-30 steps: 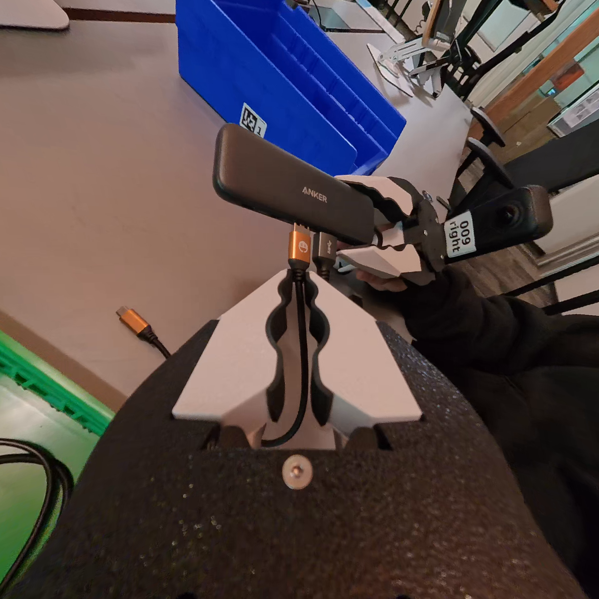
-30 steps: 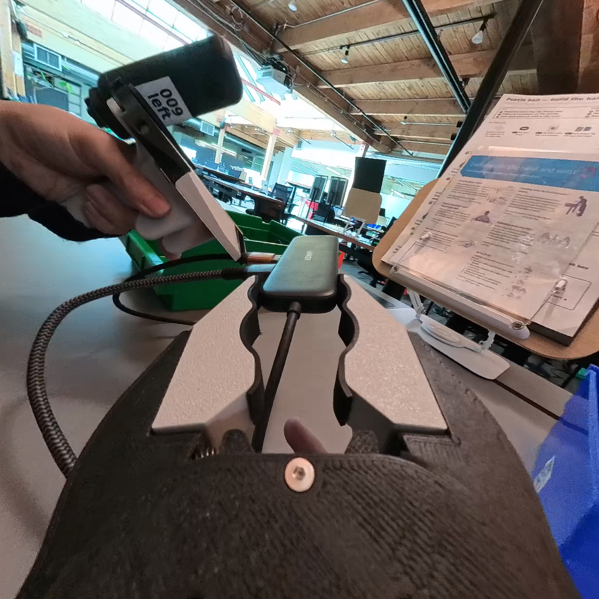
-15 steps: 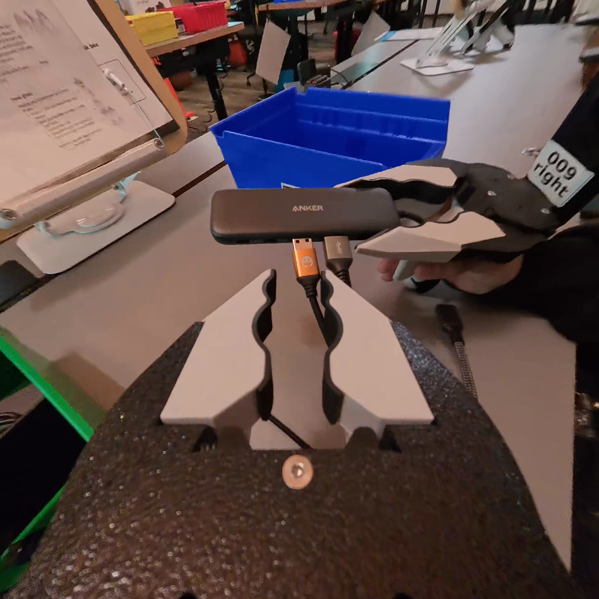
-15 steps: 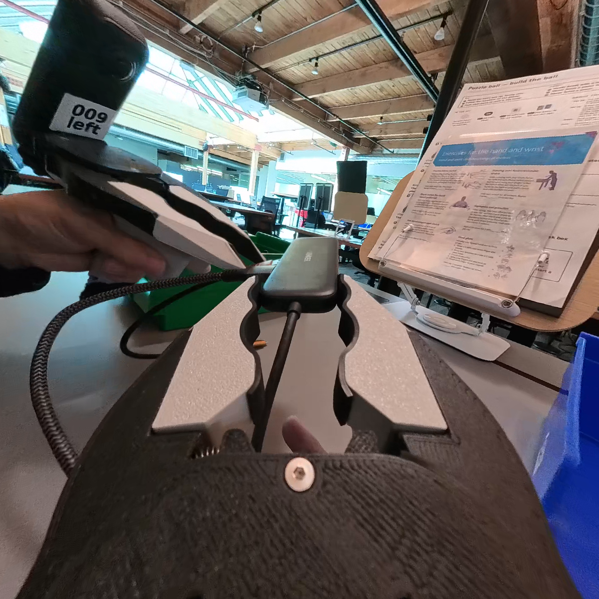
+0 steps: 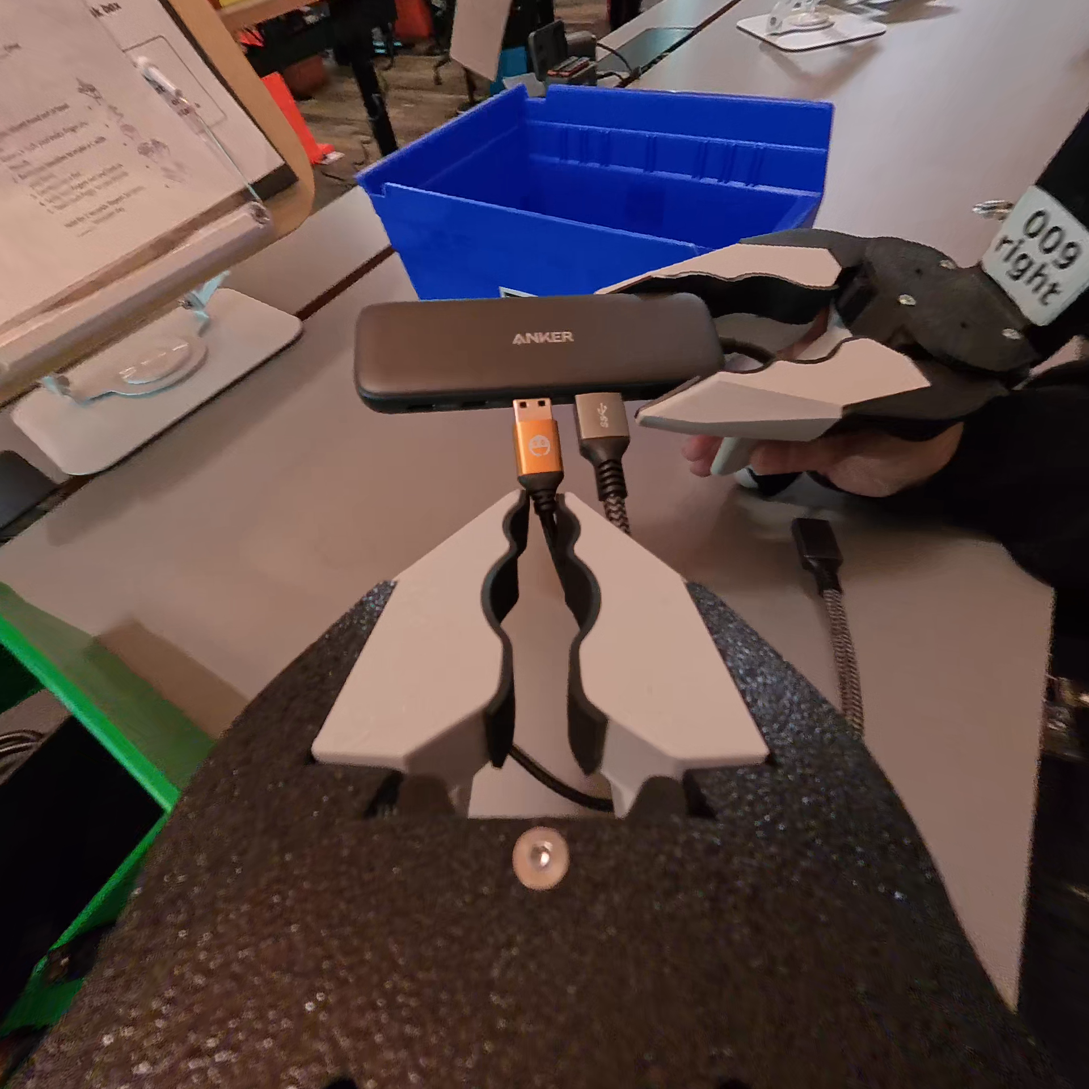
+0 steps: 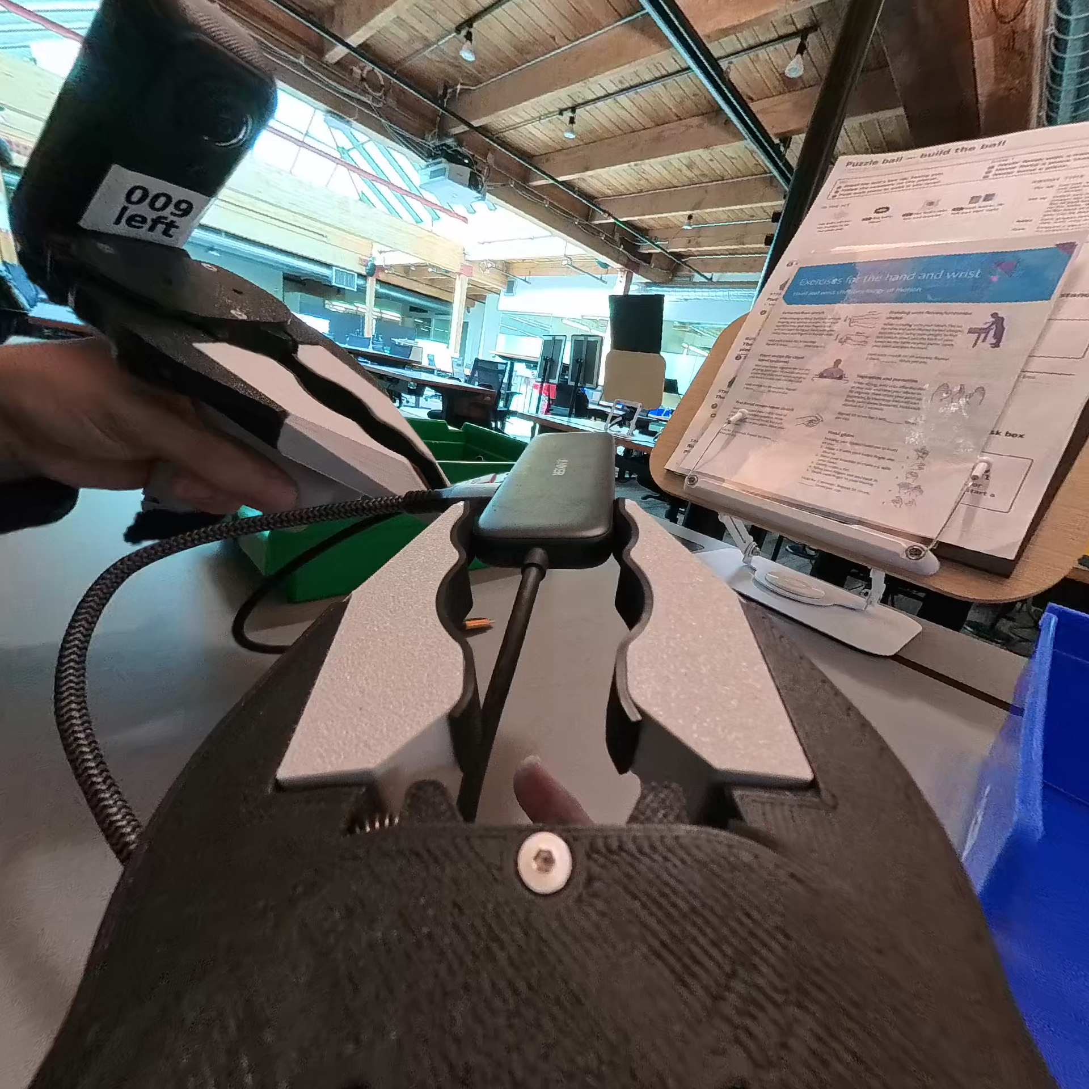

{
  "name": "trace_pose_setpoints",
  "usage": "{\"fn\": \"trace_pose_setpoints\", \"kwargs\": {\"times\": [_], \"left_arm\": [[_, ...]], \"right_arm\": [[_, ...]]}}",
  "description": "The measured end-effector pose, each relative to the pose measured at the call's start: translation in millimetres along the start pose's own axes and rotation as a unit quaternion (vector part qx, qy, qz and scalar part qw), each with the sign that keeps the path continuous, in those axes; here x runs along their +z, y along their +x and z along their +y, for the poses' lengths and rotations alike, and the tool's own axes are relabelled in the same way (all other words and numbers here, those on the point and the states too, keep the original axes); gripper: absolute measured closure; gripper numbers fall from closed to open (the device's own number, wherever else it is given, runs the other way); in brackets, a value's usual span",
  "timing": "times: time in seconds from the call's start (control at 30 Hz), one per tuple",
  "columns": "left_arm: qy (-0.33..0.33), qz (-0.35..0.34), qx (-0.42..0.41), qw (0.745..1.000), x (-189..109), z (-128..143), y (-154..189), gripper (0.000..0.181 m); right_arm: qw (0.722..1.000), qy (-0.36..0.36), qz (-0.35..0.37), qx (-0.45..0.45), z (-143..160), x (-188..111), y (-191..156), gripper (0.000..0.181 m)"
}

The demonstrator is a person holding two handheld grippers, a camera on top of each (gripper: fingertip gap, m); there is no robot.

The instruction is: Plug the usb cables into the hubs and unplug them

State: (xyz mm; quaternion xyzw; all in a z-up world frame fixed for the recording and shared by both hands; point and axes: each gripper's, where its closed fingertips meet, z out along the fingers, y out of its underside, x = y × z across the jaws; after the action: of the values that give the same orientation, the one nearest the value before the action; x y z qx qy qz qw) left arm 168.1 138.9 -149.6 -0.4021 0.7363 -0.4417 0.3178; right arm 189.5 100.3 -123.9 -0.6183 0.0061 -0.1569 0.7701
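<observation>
My right gripper is shut on the cable end of a dark grey USB hub and holds it level above the table. In the left wrist view the hub lies crosswise, with the right gripper on its right end. My left gripper is shut on the black cable just behind an orange USB plug. The plug's bare metal tip shows at the hub's near edge. A grey braided plug sits in the port beside it. The left gripper also shows in the right wrist view.
A blue bin stands behind the hub. A green bin is at the left. A document stand is at the back left. The braided cable's other plug lies on the table at the right. A small orange plug lies under the hub.
The orange plug has drawn back from the hub's port, so its metal tip now shows. The left wrist view has swung and levelled out. The right gripper still holds the hub.
</observation>
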Motion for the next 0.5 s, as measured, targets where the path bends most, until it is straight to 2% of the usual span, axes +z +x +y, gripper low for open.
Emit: {"fn": "trace_pose_setpoints", "kwargs": {"times": [0.03,0.13,0.2,0.5], "left_arm": [[0.003,-0.012,0.010,1.000,-0.2,-1.3,-2.3,0.176],[0.010,-0.040,0.046,0.998,-3.2,-7.0,-4.9,0.176],[-0.008,-0.049,0.060,0.997,-3.9,-4.6,-4.9,0.177],[-0.050,-0.088,0.109,0.989,-4.3,1.3,-8.7,0.177]], "right_arm": [[1.000,0.001,0.002,0.002,-0.2,-0.1,0.9,0.136],[1.000,0.002,0.001,0.017,-0.7,-0.6,2.4,0.136],[1.000,0.002,-0.004,0.018,-0.7,-0.5,1.0,0.136],[0.998,-0.040,-0.005,-0.039,6.7,4.0,-9.3,0.135]]}}
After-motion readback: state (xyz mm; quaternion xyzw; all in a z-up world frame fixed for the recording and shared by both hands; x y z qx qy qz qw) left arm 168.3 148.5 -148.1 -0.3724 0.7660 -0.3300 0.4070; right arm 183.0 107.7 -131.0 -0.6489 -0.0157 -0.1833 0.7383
